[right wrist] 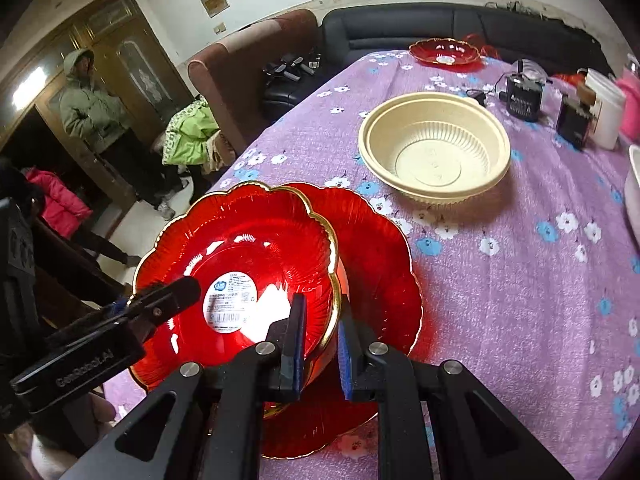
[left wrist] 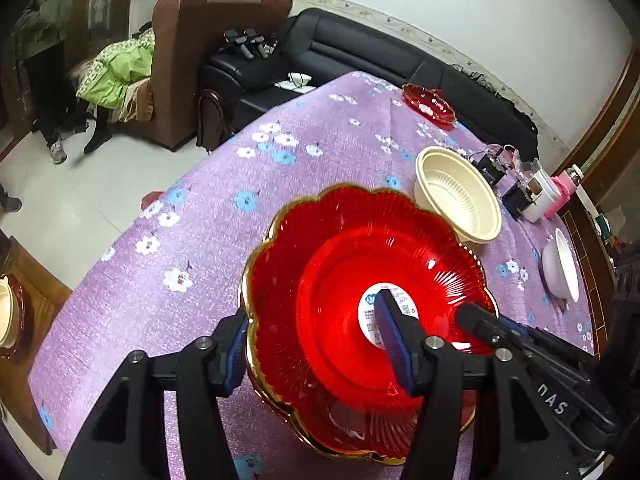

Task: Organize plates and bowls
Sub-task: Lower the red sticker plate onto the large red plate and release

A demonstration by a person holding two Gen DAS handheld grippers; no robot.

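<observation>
A red plate with a gold scalloped rim [left wrist: 320, 248] [right wrist: 240, 240] hangs tilted over a second red plate [right wrist: 380, 272] that lies on the purple flowered tablecloth [left wrist: 200, 208]. My right gripper [right wrist: 322, 312] is shut on the upper plate's near rim and shows at the right in the left wrist view [left wrist: 476, 316]. My left gripper [left wrist: 312, 312] stands open astride the opposite rim, one finger outside and one over the plate's label; its inner finger [right wrist: 176, 292] shows in the right wrist view. Beyond are a cream ribbed bowl [left wrist: 456, 196] [right wrist: 436, 152], a white bowl [left wrist: 562, 264] and a third red plate [left wrist: 428, 104] [right wrist: 444, 52].
Black boxes [right wrist: 524, 100], a white jar [right wrist: 604, 108] and a pink item stand at the table's far right. A black sofa [left wrist: 360, 48] and a brown armchair [left wrist: 192, 60] lie beyond the table. People stand on the floor to the left [right wrist: 92, 120].
</observation>
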